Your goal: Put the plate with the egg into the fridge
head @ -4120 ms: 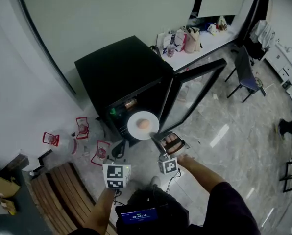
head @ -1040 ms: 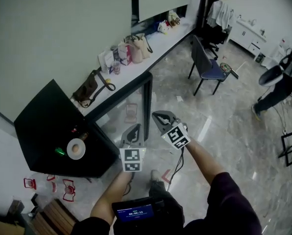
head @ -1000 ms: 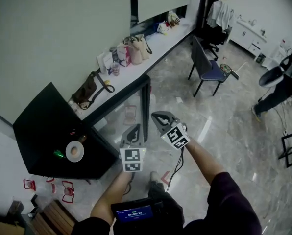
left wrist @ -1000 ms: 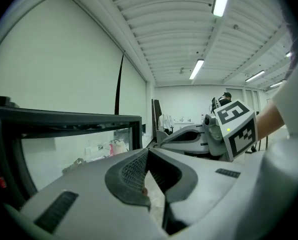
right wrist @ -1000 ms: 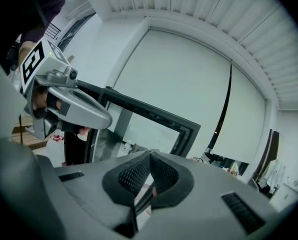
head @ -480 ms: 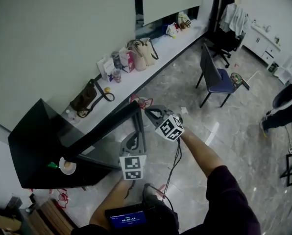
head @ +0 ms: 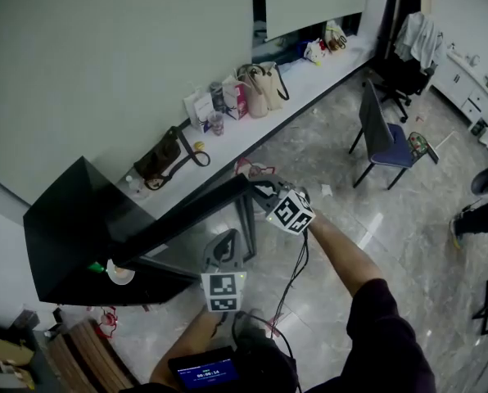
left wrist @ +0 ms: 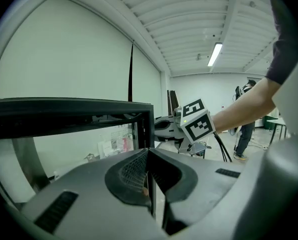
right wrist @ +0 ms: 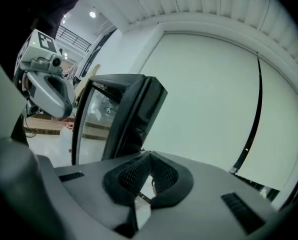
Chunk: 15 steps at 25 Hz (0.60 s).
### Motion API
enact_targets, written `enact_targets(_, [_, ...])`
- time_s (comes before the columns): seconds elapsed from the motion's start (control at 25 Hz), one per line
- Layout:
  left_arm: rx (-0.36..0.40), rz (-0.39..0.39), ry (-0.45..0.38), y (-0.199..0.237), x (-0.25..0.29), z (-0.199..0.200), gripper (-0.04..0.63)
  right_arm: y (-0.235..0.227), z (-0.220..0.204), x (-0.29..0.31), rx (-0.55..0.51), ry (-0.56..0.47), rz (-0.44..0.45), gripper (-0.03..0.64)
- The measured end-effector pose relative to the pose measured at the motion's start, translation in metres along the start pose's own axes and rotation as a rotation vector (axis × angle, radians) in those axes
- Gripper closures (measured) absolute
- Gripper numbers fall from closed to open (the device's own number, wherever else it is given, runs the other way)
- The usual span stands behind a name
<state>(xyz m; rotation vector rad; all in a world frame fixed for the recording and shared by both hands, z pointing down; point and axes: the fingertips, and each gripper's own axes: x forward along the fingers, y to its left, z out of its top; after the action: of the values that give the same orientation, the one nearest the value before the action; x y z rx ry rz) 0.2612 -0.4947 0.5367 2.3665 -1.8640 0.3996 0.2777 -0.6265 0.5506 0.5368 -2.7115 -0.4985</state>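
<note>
Right hand-held gripper (head: pixel 261 191) (right wrist: pixel 148 157): jaws clenched, nothing between them. Tips sit right at the free upper corner of the fridge's glass door (head: pixel 187 219) (right wrist: pixel 123 118). They look to be against it, but actual contact can't be confirmed.

Left hand-held gripper (head: pixel 229 236) (left wrist: pixel 149 152): jaws also pressed together, empty. It hangs below the right one, just on the near side of the door, with the door frame (left wrist: pixel 69 115) straight ahead of its tips.

Door stands partly open, swung out from the black fridge (head: pixel 72 219).

Plate (head: pixel 118 282) with the egg (head: pixel 122 273) on it is inside the fridge, at the hinge end of the door, next to a small green light (head: pixel 95 266). It is well apart from both grippers, far to the left of the left one, and neither is touching it.

Beyond the right gripper: a long white surface (head: pixel 252 129) along the wall carrying bags, with a blue chair (head: pixel 383 137) off to its right.
</note>
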Motion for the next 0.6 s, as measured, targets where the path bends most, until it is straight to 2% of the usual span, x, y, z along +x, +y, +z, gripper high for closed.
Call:
enact_targets(0.2, [0.006,-0.006,0.013,-0.005,-0.009,-0.008,0.586,0.017,-0.007,-0.020,-0.041,0.039,0.039,0.614])
enact_targets(0.32, [0.027,-0.025,0.019,-0.013,-0.021,-0.012,0.586,0.020,-0.001,-0.031,0.077,0.034,0.059,0.612])
enact_targets(0.4, [0.036,-0.022,0.014,-0.013,-0.031,-0.012,0.586,0.025,0.005,-0.042,0.184,0.029,0.116,0.589])
enact_targets(0.52, [0.023,0.001,0.018,-0.006,-0.037,-0.015,0.586,0.041,0.008,-0.054,0.264,0.051,0.249,0.363])
enact_targets(0.6, [0.023,0.015,0.022,-0.002,-0.036,-0.015,0.586,0.048,0.009,-0.046,0.268,0.067,0.300,0.328])
